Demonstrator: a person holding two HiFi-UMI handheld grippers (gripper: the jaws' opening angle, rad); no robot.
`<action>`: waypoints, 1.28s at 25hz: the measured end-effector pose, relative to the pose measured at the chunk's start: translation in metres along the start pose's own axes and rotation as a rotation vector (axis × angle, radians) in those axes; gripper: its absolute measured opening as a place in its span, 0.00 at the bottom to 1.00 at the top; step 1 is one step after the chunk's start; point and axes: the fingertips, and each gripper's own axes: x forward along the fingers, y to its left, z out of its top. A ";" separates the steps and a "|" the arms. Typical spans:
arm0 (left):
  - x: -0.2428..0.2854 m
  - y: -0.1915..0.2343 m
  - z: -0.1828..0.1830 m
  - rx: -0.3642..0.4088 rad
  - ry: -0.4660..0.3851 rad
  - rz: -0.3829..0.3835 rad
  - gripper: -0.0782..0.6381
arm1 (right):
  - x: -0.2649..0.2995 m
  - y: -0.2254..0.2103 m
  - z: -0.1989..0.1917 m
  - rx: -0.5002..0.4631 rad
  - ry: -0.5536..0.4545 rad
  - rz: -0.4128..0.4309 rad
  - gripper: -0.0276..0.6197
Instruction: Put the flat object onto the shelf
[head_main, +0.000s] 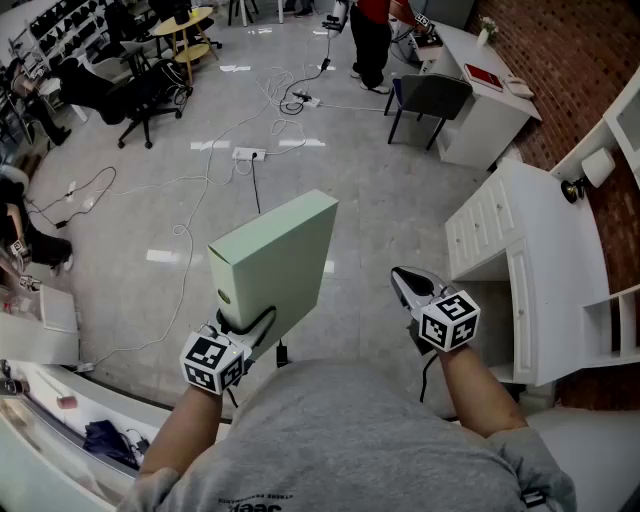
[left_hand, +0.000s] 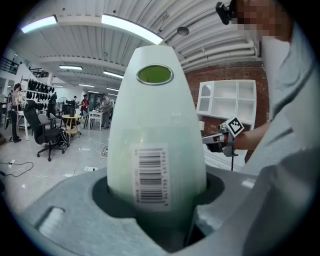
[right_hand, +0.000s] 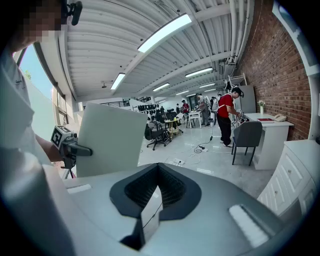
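Pale green binder (head_main: 275, 265) tilts at centre, its lower end clamped by the left gripper (head_main: 243, 335) at 7 o'clock. The right gripper (head_main: 408, 284), at 4 o'clock, is closed and empty near the white shelf (head_main: 540, 250) at 3 o'clock.

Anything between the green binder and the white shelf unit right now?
Only the right gripper, empty with its jaws shut, hangs between the pale green binder, clamped in the left gripper, and the white shelf unit. Otherwise only floor shows there.
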 end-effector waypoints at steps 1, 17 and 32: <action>-0.001 0.000 0.001 0.001 -0.001 -0.001 0.50 | 0.000 0.000 0.001 0.000 0.000 0.000 0.05; 0.002 0.000 0.004 0.014 -0.008 -0.005 0.50 | 0.000 -0.004 0.003 0.004 -0.004 -0.002 0.05; -0.003 0.046 0.018 0.043 -0.034 -0.094 0.50 | 0.024 0.022 0.031 0.018 -0.051 -0.084 0.06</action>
